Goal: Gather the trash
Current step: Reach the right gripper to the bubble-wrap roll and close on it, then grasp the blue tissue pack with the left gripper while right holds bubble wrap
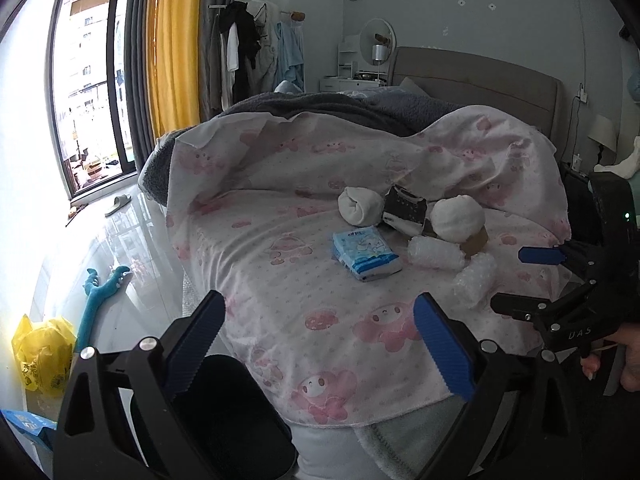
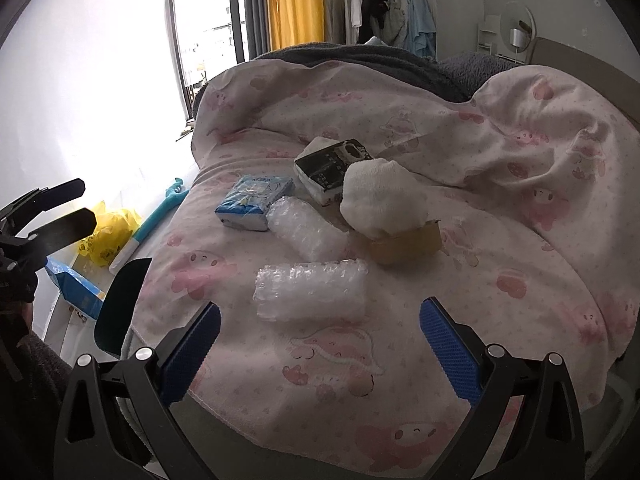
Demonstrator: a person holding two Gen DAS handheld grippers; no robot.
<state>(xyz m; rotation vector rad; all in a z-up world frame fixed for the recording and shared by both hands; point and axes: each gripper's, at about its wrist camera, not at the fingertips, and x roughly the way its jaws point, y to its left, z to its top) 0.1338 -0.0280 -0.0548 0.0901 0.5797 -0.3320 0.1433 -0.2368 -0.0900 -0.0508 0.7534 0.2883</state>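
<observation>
Ahead of both claws lies a pink-printed blanket (image 2: pixel 400 360), the nearer bubble-wrap roll (image 2: pixel 312 290) just beyond the right gripper (image 2: pixel 320 340), the left gripper (image 1: pixel 320 340) further back, both spread wide and holding nothing.

A yellow curtain (image 1: pixel 172 52) hangs beside the window (image 1: pixel 86 80), clothes (image 1: pixel 244 40) crowd a rack behind the bed (image 1: pixel 476 80), and a lone slipper (image 1: pixel 119 204) lies on the shiny floor (image 1: pixel 120 264).

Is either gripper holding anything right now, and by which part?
Nothing is held. Left gripper and right gripper both have open, empty jaws above the bed.
</observation>
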